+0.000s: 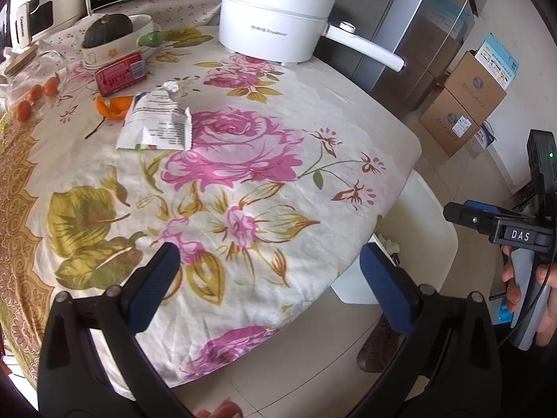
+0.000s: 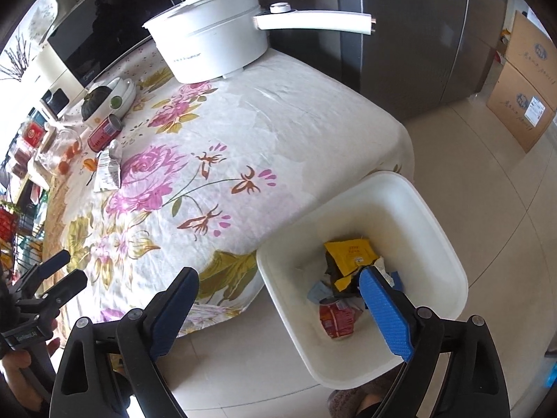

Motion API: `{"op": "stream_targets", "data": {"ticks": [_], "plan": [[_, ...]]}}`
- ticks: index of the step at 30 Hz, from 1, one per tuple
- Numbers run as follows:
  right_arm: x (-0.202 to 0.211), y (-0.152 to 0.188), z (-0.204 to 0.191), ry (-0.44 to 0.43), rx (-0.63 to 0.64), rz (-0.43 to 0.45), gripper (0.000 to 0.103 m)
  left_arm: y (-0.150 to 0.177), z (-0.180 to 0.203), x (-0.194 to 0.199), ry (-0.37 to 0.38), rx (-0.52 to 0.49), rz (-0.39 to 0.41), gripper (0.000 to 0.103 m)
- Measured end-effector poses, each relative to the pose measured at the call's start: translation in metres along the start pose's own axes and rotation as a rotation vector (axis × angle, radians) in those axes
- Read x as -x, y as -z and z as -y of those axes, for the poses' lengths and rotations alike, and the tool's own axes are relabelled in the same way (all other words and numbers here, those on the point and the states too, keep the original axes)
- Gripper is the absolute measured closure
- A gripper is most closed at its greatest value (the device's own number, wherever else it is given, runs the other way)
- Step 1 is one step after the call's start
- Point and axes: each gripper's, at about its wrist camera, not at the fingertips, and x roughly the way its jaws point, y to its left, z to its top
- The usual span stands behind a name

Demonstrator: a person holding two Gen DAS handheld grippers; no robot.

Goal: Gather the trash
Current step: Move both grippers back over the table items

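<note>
A white printed wrapper [image 1: 156,122] lies on the floral tablecloth at the far left, with a small crumpled white scrap [image 1: 170,86] behind it, orange peel [image 1: 111,106] beside it and a red can [image 1: 120,74] on its side further back. The wrapper [image 2: 108,173] and can [image 2: 104,132] also show in the right wrist view. My left gripper [image 1: 268,271] is open and empty over the table's near edge. My right gripper [image 2: 278,296] is open and empty above the white bin [image 2: 435,216] on the floor, which holds a yellow packet [image 2: 351,252] and a red wrapper [image 2: 336,320].
A white electric pot [image 1: 275,17] with a long handle stands at the table's back. A bowl with a dark squash [image 1: 108,28], a glass jar [image 1: 34,69] and small oranges [image 1: 34,92] sit at the left. Cardboard boxes [image 1: 463,104] and a fridge [image 1: 417,35] stand right.
</note>
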Motion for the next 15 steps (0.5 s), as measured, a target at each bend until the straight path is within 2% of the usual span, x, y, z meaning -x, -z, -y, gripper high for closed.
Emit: {"op": "stream_targets", "data": {"ticks": [15], "plan": [[-0.022,-0.015,-0.085,-0.035,0.086,-0.005,0.008,0.021,-0.087,0.041,-0.072,0.154,0.055,0.001]]}}
